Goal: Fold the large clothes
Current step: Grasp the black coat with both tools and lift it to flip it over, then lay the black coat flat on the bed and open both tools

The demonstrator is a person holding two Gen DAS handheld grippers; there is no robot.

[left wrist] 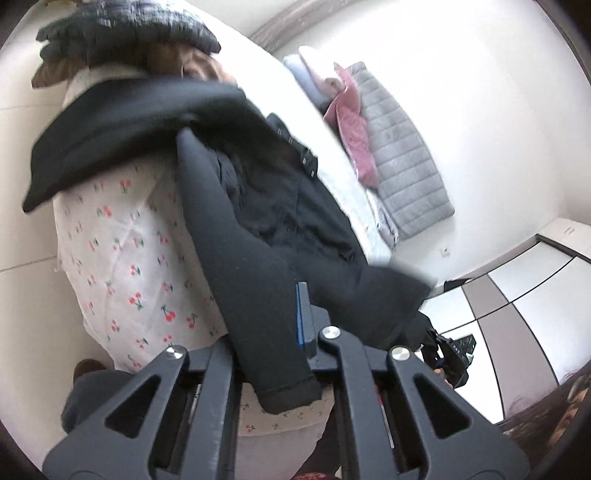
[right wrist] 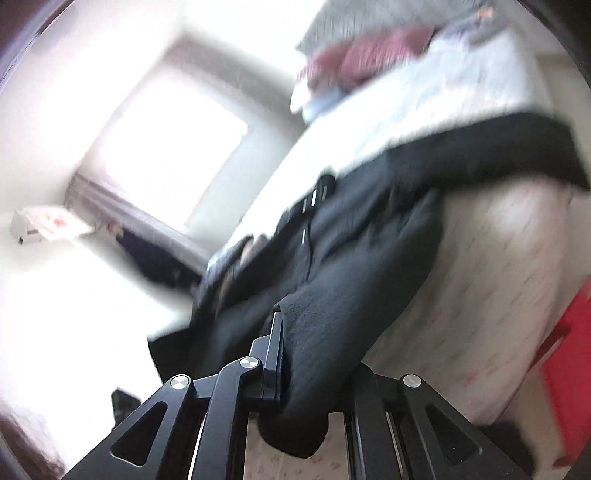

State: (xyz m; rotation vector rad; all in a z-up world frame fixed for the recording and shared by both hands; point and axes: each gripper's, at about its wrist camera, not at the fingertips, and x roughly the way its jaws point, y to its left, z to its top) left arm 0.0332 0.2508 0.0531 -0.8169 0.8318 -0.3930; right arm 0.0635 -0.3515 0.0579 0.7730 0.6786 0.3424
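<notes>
A large black garment with small snaps hangs lifted over a bed with a white cherry-print sheet. My left gripper is shut on a thick fold of it; the cloth hides the left finger and the right finger's blue pad shows. The garment also shows blurred in the right wrist view. My right gripper is shut on another fold of the same garment, which drapes down over the jaws. The other gripper shows at the lower right of the left wrist view.
Folded clothes lie on the bed: a grey quilted piece, a pink one, pale ones. A dark and brown pile sits at the far end. A wardrobe, a bright window and a red object surround it.
</notes>
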